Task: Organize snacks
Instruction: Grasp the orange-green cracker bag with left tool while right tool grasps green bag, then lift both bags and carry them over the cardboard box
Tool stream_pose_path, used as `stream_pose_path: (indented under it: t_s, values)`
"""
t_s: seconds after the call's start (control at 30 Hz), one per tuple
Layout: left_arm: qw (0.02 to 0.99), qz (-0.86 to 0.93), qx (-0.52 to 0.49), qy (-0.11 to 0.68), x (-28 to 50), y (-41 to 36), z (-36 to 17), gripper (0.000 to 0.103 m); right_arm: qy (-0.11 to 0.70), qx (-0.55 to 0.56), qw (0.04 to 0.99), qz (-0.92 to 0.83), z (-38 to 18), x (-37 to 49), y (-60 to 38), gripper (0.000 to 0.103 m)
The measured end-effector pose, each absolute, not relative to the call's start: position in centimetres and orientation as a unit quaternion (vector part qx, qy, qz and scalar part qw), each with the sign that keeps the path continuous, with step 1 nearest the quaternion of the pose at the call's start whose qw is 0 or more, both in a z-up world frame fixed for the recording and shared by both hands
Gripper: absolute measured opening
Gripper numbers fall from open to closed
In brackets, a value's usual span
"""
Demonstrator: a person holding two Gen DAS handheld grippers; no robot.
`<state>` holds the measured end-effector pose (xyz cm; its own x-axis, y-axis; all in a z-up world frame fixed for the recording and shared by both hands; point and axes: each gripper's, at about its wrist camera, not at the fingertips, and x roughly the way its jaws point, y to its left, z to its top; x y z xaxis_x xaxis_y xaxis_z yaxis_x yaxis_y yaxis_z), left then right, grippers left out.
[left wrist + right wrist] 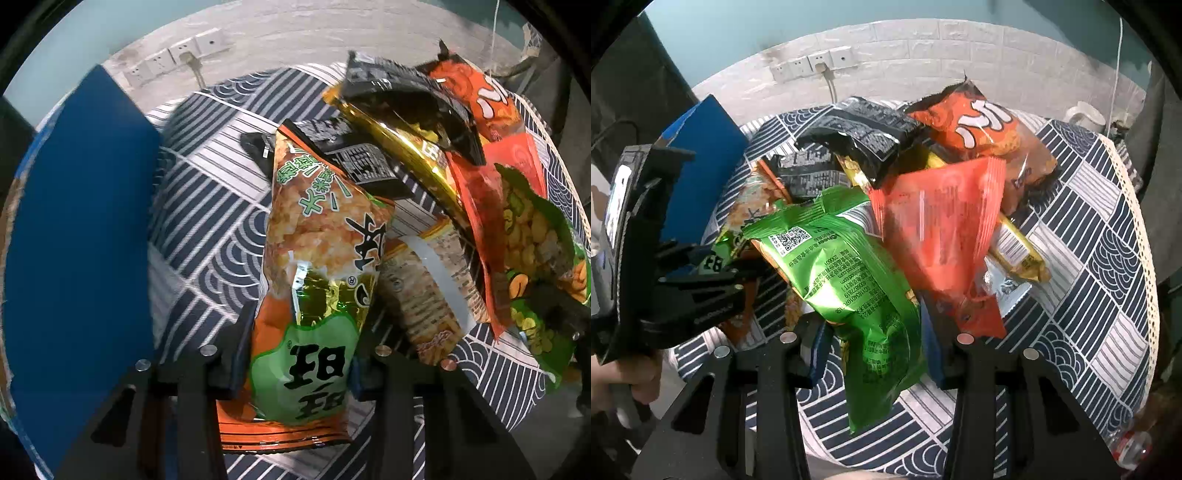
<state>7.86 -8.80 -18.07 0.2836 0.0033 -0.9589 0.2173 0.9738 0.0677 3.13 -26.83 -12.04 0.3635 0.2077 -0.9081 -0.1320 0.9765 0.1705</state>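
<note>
My left gripper (299,365) is shut on an orange-and-green rice cracker bag (317,258), held above the patterned tablecloth (214,206). My right gripper (875,347) is shut on a green nut bag (857,280), which also shows at the right of the left wrist view (535,236). Behind them lies a pile: a red bag (942,229), an orange bag (990,125), a black bag (864,136) and a gold bag (410,147). The left gripper body (665,266) shows at the left of the right wrist view.
A blue box (81,258) stands at the left of the table; it also shows in the right wrist view (705,155). A white brick wall with sockets (812,66) is behind. The round table edge (1141,236) curves at the right. A white mug (1086,114) stands far right.
</note>
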Motion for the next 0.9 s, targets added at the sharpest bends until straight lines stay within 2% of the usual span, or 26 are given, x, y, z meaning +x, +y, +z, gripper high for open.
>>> stream_pose_path:
  t_s: [0.9]
  values:
    - [0.859, -0.057, 0.043, 0.508, 2.1, -4.4, -7.2, 0.039, 0.502, 0.017, 0.86, 0.093, -4.4, 1.8, -24.6, 0.042]
